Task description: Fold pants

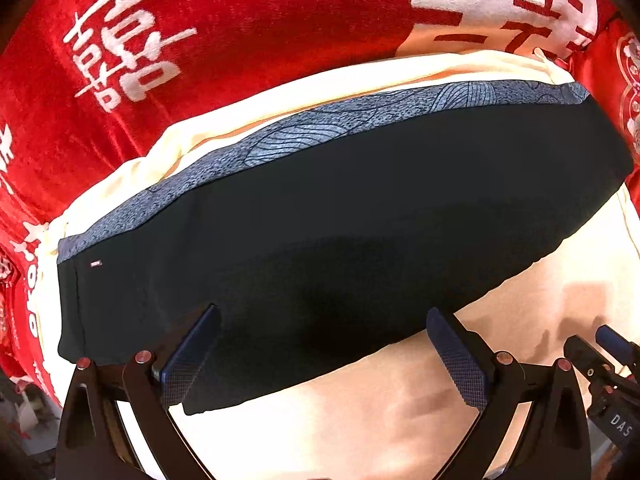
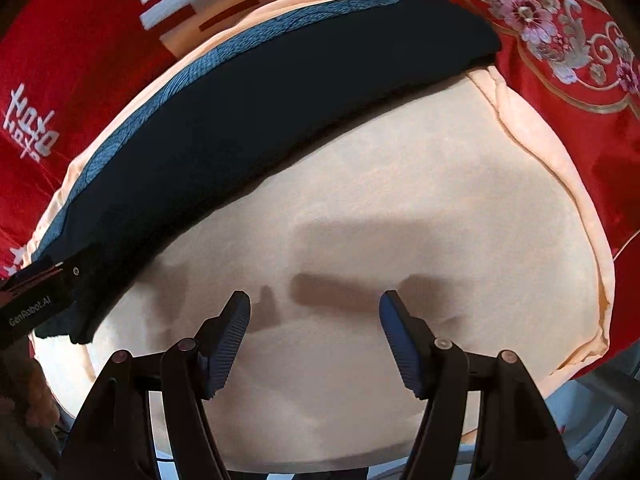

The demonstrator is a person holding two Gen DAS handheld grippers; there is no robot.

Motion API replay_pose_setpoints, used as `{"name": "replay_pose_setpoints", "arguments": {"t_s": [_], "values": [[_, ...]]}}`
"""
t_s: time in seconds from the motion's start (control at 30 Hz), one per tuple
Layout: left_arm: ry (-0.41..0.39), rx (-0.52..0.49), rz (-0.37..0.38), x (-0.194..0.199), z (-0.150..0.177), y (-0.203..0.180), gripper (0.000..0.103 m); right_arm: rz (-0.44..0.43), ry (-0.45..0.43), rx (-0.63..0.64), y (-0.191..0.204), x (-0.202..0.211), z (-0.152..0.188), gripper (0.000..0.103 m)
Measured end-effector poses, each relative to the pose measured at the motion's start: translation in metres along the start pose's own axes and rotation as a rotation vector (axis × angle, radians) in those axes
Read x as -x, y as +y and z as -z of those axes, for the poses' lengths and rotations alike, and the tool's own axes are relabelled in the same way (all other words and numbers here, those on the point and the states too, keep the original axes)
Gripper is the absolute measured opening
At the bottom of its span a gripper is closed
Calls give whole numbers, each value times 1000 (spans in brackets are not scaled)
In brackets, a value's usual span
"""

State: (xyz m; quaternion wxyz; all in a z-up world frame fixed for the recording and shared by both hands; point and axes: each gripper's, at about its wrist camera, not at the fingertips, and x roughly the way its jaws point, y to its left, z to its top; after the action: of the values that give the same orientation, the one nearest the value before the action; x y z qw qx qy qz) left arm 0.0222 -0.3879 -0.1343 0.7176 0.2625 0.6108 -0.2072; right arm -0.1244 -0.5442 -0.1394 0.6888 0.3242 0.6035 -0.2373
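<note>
I see the dark pants (image 1: 340,216) folded into a long flat band with a blue patterned waistband, lying on the cream cloth (image 2: 360,220). My left gripper (image 1: 324,344) and right gripper (image 2: 316,320) both gape, empty.

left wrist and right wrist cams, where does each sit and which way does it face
Left wrist: on the left gripper, looking along its open fingers over the dark pants; the right gripper shows at right.
Right wrist: on the right gripper, open, over bare cream cloth.
Shared: pants, cream cloth, red bedding.
</note>
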Motion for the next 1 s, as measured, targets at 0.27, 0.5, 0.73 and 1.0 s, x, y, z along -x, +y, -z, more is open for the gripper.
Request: {"name": "replay_pose_setpoints", "arguments": {"t_s": [0.27,0.5,0.73,1.0], "values": [[-1,-13,27,-3,-13,-24,103,-53,-34,-56,-23,5,-12,71],[0,-29,24,-7,-27,-51,103,-100,-54,-117,-51,8,-28,71],[-27,-9,67,0,-46,-81,103,-177,-98,-169,-73,11,-46,71],[-69,13,77,-9,-76,-115,103,-128,-157,-266,-105,7,-79,71]]}}
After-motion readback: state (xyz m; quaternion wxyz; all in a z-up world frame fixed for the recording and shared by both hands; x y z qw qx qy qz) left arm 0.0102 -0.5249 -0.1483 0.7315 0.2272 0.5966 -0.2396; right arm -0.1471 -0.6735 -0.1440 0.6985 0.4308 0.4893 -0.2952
